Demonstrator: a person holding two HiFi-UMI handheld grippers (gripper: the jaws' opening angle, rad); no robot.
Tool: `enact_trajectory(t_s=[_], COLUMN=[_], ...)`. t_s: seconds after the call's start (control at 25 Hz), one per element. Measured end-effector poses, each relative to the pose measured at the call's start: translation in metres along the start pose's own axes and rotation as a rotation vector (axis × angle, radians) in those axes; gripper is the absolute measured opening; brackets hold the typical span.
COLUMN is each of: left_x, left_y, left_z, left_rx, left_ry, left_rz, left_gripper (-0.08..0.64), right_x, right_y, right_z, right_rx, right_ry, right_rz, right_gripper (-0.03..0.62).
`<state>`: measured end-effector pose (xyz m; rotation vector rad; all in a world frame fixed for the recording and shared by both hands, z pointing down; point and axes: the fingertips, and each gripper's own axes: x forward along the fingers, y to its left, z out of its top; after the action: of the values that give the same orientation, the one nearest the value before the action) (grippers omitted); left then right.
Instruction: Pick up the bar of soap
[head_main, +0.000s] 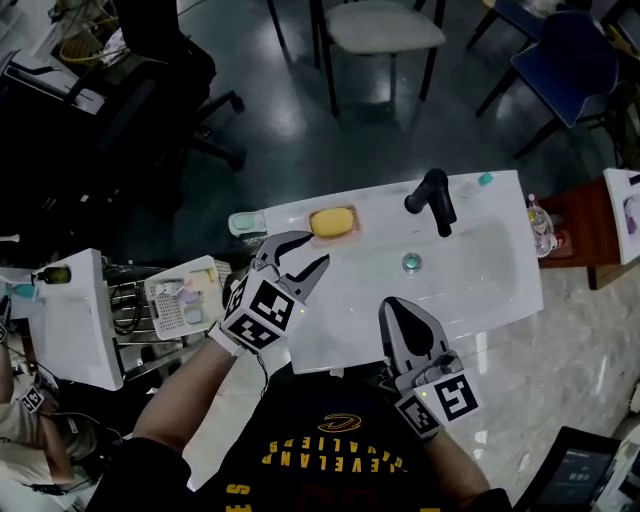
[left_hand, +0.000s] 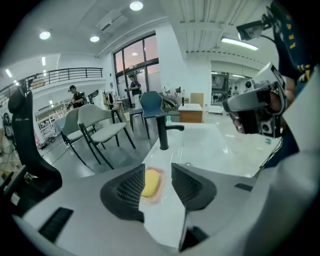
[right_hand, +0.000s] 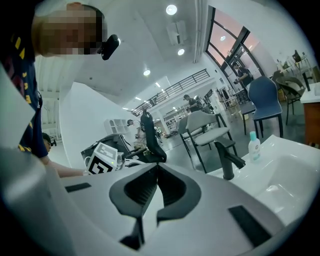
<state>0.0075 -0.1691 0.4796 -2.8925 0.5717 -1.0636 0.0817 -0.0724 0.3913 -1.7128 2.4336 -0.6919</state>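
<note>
A yellow bar of soap (head_main: 332, 221) lies in a pinkish dish on the back left corner of the white sink unit (head_main: 480, 290). My left gripper (head_main: 316, 249) hovers just in front of it, open, nothing between its fingers. In the left gripper view the soap (left_hand: 150, 182) shows in the gap between the jaws of that gripper (left_hand: 157, 167), a little beyond them and untouched. My right gripper (head_main: 392, 305) is over the sink's front edge, shut and empty; in its own view its jaws (right_hand: 156, 167) meet at the tips.
A black faucet (head_main: 432, 198) stands at the back of the basin, with a drain (head_main: 411, 263) below it and a small teal-capped bottle (head_main: 485, 180) to its right. A white wire basket (head_main: 185, 305) sits left of the sink. Chairs (head_main: 380, 30) stand beyond it.
</note>
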Motion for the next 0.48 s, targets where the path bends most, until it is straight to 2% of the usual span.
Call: enact_trajectory(t_s=[0.16, 0.36, 0.48], left_x=[0.024, 0.055, 0.073], left_y=[0.011, 0.015, 0.015], left_z=[-0.014, -0.035, -0.042], left_rx=[0.054, 0.088, 0.104], left_ry=[0.100, 0.241, 0.297], left_rz=[-0.002, -0.069, -0.104], left_gripper=[0.195, 0.244, 0.256], right_x=[0.000, -0.001, -0.004], right_y=[-0.009, -0.022, -0.030], right_z=[-0.001, -0.002, -0.003], right_rx=[0.025, 0.048, 0.062], right_ry=[0.000, -0.001, -0.004], right_rz=[-0.010, -0.029, -0.046], right_gripper=[0.015, 0.015, 0.015])
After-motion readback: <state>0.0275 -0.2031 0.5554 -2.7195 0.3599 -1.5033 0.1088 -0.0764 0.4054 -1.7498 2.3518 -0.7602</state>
